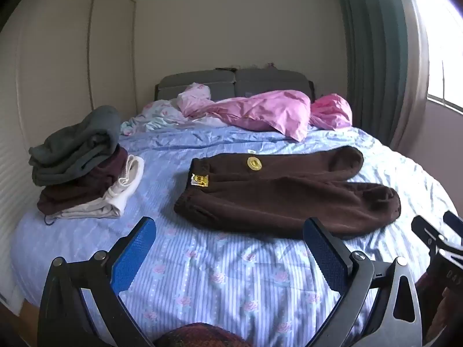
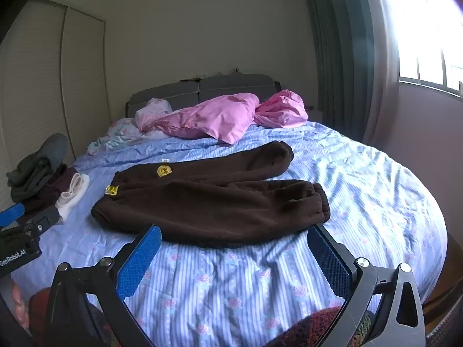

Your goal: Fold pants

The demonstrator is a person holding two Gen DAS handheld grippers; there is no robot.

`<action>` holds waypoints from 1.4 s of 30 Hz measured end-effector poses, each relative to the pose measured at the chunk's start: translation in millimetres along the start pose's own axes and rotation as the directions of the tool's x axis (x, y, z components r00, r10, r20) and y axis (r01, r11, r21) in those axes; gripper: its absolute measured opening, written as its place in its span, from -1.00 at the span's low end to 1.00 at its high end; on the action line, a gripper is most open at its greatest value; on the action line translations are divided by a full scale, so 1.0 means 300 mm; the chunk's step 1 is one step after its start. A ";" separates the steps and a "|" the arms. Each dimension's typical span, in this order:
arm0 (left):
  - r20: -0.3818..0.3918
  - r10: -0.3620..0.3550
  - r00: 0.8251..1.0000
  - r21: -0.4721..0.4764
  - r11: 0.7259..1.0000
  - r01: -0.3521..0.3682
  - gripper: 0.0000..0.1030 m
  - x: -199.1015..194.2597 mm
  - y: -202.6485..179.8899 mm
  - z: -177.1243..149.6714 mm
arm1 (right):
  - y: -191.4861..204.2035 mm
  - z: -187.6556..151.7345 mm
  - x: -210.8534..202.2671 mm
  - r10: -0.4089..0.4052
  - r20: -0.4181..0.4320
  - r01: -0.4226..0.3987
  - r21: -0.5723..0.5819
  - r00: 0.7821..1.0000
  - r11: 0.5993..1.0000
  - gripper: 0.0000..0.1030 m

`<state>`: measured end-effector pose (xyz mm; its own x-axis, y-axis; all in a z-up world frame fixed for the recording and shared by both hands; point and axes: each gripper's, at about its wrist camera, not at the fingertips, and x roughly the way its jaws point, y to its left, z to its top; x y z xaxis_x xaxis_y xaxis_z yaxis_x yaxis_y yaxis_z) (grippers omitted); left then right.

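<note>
Dark brown fleece pants [image 1: 277, 193] lie flat on the bed, waistband to the left, both legs stretched to the right, with a yellow round patch and a yellow label near the waist. They also show in the right wrist view [image 2: 214, 202]. My left gripper [image 1: 228, 225] is open and empty, held above the sheet just short of the pants' near edge. My right gripper [image 2: 234, 234] is open and empty, its fingertips level with the near leg's edge. The right gripper shows at the left view's right edge [image 1: 434, 240]; the left gripper shows at the right view's left edge [image 2: 23, 225].
A stack of folded clothes [image 1: 78, 170], grey on top, sits at the bed's left side. The blue striped floral sheet [image 1: 231, 277] covers the bed. A crumpled pink duvet [image 1: 269, 112] lies by the grey headboard. Curtain and window stand at right, closet doors at left.
</note>
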<state>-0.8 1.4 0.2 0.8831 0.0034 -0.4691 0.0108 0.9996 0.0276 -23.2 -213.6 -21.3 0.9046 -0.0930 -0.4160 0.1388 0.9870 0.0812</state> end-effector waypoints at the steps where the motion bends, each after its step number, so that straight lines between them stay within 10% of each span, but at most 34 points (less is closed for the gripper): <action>1: 0.006 0.014 1.000 -0.002 1.000 -0.014 1.00 -0.003 -0.003 -0.001 | 0.000 0.000 0.001 0.000 -0.005 0.000 -0.001 1.000 1.000 0.99; 42: 0.015 -0.015 1.000 0.026 1.000 0.014 1.00 -0.017 -0.014 0.002 | 0.005 0.002 0.004 -0.004 -0.007 0.004 -0.015 1.000 1.000 0.99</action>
<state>-5.1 -2.8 3.1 0.8898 -0.0120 -0.4561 0.0360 0.9984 0.0441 -21.8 -212.2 -21.1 0.9013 -0.0957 -0.4224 0.1361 0.9885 0.0664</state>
